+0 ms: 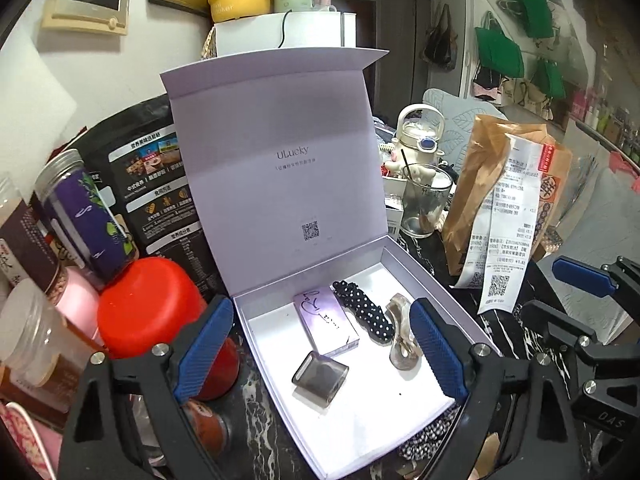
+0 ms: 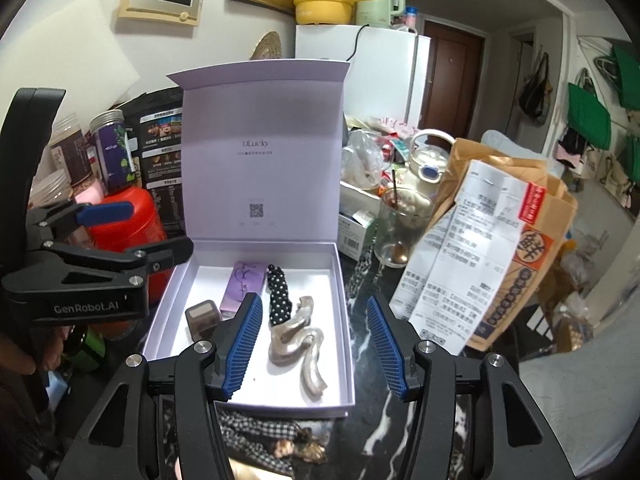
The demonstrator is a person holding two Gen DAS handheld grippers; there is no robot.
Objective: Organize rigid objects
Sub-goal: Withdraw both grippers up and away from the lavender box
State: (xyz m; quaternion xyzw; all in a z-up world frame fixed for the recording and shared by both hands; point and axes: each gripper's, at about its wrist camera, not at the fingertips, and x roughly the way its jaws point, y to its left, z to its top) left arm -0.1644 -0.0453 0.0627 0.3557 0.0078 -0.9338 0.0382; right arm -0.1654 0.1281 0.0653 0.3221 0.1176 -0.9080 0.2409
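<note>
Left wrist view, left tool wide (empty), above hair clips in white box.

Left gripper: jaws spread wide, nothing between the pads; blue ribbed fingers on black linkage arms, angled forward and downward; seen side-on from the right wrist camera, one blue finger above, one black finger below, gap clear between them; held just to the left of the right gripper.

Right gripper: jaws partly apart, pads gripping nothing; blue ribbed fingers tilted forward and downward; visible at the right edge of the left wrist view, level with the left gripper, just beside it, not touching.
</note>
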